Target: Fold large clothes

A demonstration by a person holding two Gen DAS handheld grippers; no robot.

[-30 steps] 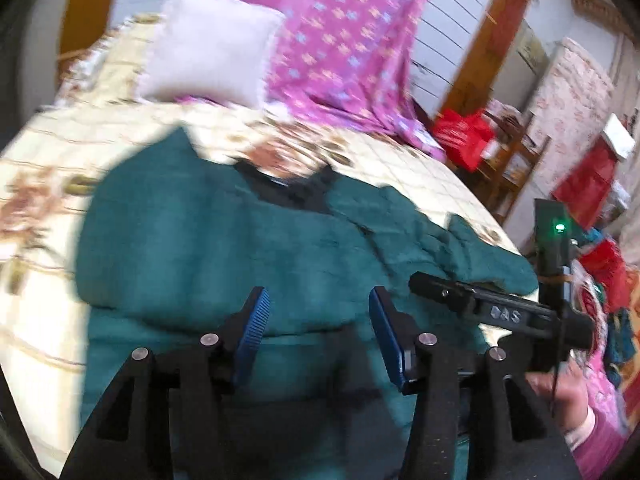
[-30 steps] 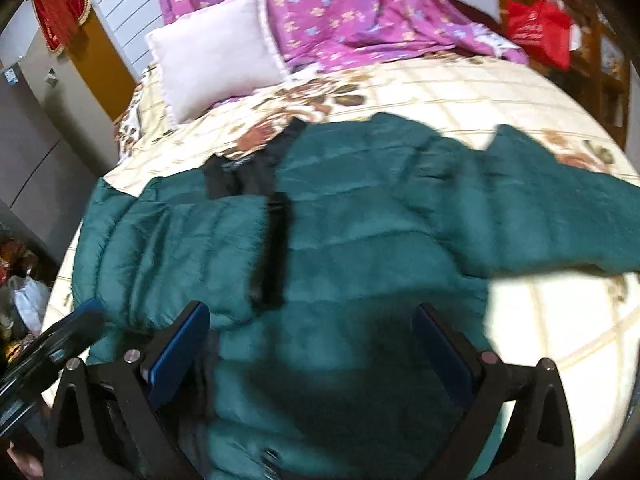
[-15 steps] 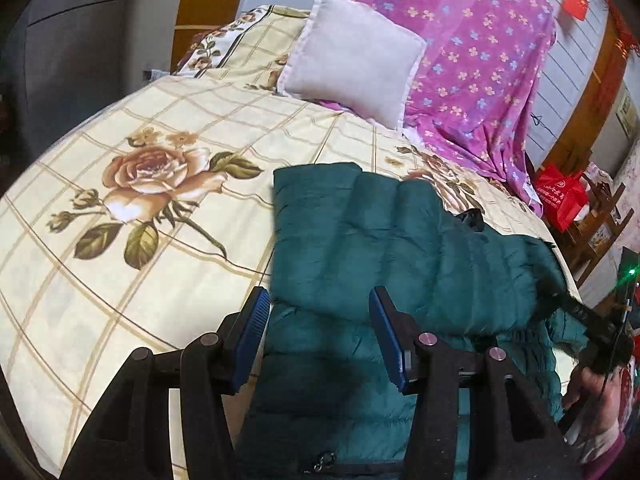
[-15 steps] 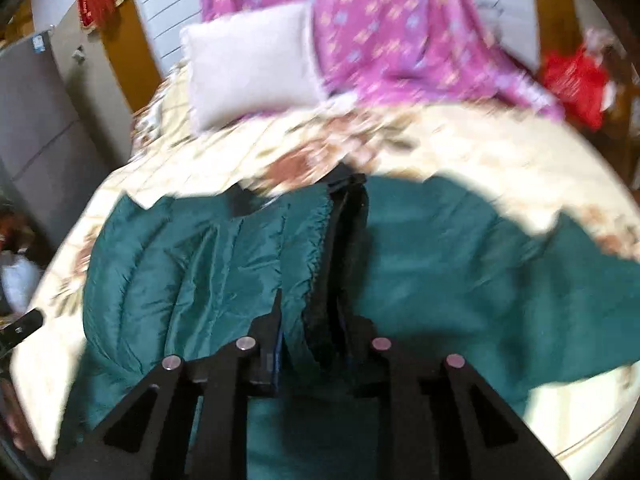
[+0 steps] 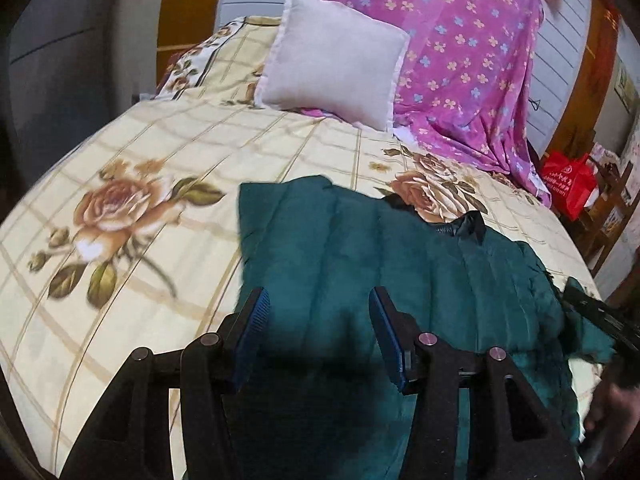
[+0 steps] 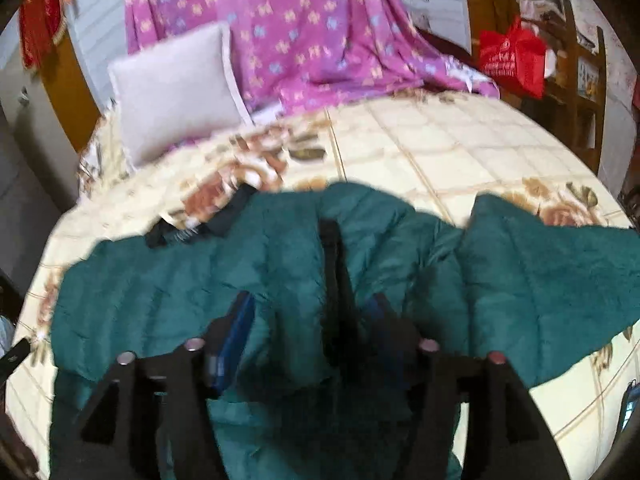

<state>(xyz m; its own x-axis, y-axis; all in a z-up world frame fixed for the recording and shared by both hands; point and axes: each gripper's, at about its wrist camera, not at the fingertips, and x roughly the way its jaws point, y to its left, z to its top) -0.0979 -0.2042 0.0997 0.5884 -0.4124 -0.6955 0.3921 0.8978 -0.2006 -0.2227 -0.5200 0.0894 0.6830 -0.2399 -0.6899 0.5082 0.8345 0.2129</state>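
A teal puffer jacket (image 5: 360, 248) lies spread on the bed, its left sleeve folded in over the body. Its black collar (image 5: 464, 226) points to the headboard. My left gripper (image 5: 318, 320) hovers open over the jacket's left side with nothing between its fingers. In the right wrist view the jacket (image 6: 180, 280) fills the foreground, and its other sleeve (image 6: 552, 272) stretches out to the right. My right gripper (image 6: 308, 324) is opening, with a bunched fold and the black zipper strip (image 6: 332, 264) still lying between its jaws.
The bed's floral checked sheet (image 5: 120, 200) shows bare at the left. A white pillow (image 5: 332, 56) and a purple flowered cloth (image 5: 460, 60) sit at the headboard. A red bag (image 6: 512, 60) hangs on wooden furniture at the right. A hand (image 5: 612, 404) shows at the lower right.
The left gripper swung to the jacket's left side, still open. The right gripper closed on the jacket's front edge half a second ago, and its jaws have now parted again.
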